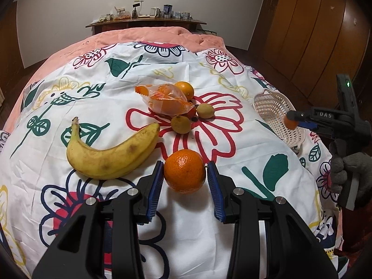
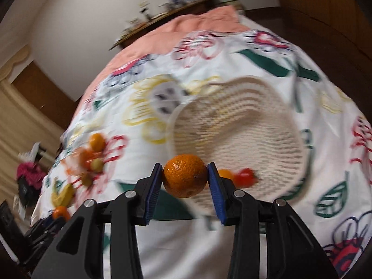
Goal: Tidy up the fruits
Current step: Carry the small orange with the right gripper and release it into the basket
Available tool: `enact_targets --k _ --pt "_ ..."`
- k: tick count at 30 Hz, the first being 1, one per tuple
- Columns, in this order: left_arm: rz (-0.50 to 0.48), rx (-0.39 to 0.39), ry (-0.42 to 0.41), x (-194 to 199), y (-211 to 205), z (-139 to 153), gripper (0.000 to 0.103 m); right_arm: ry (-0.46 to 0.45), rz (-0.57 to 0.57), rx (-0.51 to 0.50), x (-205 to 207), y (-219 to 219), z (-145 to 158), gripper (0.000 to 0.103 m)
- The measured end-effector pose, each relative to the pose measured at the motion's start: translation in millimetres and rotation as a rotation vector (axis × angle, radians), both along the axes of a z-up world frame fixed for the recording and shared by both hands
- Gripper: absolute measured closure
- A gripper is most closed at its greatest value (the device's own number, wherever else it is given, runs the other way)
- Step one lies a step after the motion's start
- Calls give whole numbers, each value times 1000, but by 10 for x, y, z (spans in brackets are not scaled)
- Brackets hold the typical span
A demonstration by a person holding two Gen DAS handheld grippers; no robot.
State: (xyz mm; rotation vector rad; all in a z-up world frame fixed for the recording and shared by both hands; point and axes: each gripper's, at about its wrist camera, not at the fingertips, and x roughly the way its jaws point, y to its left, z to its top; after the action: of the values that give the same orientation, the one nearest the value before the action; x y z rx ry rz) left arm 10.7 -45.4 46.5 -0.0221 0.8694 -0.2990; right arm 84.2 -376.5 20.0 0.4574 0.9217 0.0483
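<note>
The right tongs (image 2: 184, 176) grip a small orange (image 2: 184, 175) just over the basket (image 2: 244, 125) at the bed's right edge; the left tongs (image 1: 184, 174), open, straddle a mandarin (image 1: 184, 174) on the bed (image 1: 232, 186).

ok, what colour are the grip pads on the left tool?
Blue, ribbed pads on black arms; the left wrist view shows them best.

Count's in: one banana (image 1: 109, 155), one white mesh basket (image 1: 274, 107), two greenish round fruits (image 1: 181, 124), one wrapped packet of oranges (image 1: 166, 101), two grippers (image 1: 183, 179), and three loose oranges (image 1: 184, 174) — one per gripper, one behind the packet.
</note>
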Motion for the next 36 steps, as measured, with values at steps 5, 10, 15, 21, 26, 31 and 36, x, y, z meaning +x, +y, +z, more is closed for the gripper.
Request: enact_targets --k 5,10,15,21,26,31,36 --pt "-13 13 0 6 -84 18 64 19 -97 -54 -46 -318 -129 63" --pt "-26 27 -2 5 -161 41 64 33 -148 -113 -73 -445 -203 62" --pt "-35 38 -1 27 -223 49 64 39 -178 -111 -99 -522 -267 62" --pt "-53 48 -5 37 -317 77 64 27 -184 -96 -126 -556 -268 61" --pt "-82 61 -12 77 -455 110 64 11 -184 -79 -165 -561 -239 61" --pt "-119 58 -16 147 -636 157 64 -2 -185 -54 -203 -579 -223 61" --pt "-174 71 -25 259 -918 198 64 -16 -185 -29 -225 -609 -212 61"
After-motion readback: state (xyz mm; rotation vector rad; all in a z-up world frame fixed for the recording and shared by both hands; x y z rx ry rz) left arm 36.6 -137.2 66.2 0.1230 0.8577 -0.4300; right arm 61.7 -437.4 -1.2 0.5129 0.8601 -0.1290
